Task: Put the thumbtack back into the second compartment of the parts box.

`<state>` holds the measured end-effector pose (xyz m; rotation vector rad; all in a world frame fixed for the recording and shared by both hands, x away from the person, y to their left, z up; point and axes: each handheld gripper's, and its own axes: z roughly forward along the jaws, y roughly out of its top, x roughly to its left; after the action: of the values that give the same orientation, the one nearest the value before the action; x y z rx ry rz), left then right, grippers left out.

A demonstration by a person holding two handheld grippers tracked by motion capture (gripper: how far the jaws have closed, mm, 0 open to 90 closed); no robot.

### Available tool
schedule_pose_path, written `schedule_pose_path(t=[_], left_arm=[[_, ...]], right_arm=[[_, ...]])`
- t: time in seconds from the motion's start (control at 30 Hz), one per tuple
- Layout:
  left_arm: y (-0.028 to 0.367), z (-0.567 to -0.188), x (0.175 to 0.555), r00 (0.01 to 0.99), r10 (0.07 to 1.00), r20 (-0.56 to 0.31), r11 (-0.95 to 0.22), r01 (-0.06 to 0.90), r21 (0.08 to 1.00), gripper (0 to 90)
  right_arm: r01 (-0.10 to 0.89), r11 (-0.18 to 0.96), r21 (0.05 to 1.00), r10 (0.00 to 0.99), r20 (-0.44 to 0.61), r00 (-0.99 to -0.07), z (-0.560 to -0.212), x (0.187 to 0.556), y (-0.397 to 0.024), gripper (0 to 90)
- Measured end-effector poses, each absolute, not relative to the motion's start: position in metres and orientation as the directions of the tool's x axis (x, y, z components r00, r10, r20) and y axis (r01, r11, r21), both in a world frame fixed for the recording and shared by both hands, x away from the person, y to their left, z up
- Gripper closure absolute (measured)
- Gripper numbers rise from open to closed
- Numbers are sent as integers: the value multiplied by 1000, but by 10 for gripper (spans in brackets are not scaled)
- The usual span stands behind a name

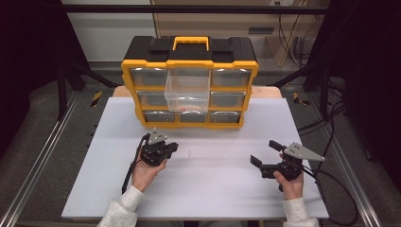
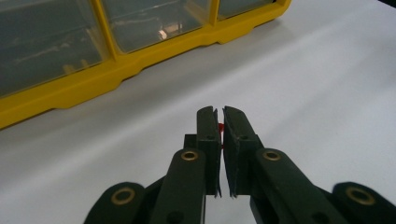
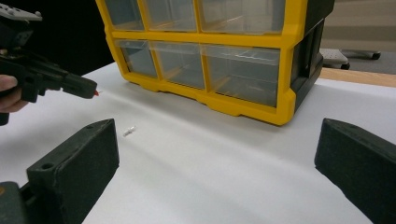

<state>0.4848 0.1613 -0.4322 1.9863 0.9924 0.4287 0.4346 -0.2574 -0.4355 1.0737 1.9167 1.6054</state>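
No brand, label or readable writing is seen on any surface. A yellow and black organiser (image 1: 189, 80) with a yellow carry handle is stood upright at the far side of the white table (image 1: 198, 189), its three-by-three face of clear drawers turned toward the person. The upper middle drawer (image 1: 187, 88) is pulled out toward the near side, its long axis running from the cabinet toward the person; a faint reddish mark is seen inside it, too small to be identified.

The left gripper (image 1: 171, 147) is held in the left hand (image 1: 145, 172) near the table's middle, pointed to the right. In the left gripper view its jaws are seen nearly closed, and a small red item (image 2: 221, 126) is pinched between the tips (image 2: 219, 128); its shape cannot be told.

The right gripper (image 1: 262, 153) is held in the right hand (image 1: 291, 184), pointed left toward the other, its jaws spread wide and nothing between them. A tiny white piece (image 3: 129, 130) is seen lying on the table between the two grippers, touching neither, its long axis roughly crosswise in the right gripper view.
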Motion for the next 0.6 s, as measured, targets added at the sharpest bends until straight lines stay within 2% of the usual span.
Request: schedule_pose_path(t=[0.6], left_arm=[[188, -385, 467, 618, 782, -87, -261, 450, 854, 848]], right_arm=[[287, 37, 957, 774, 154, -614, -435, 435, -258, 3]])
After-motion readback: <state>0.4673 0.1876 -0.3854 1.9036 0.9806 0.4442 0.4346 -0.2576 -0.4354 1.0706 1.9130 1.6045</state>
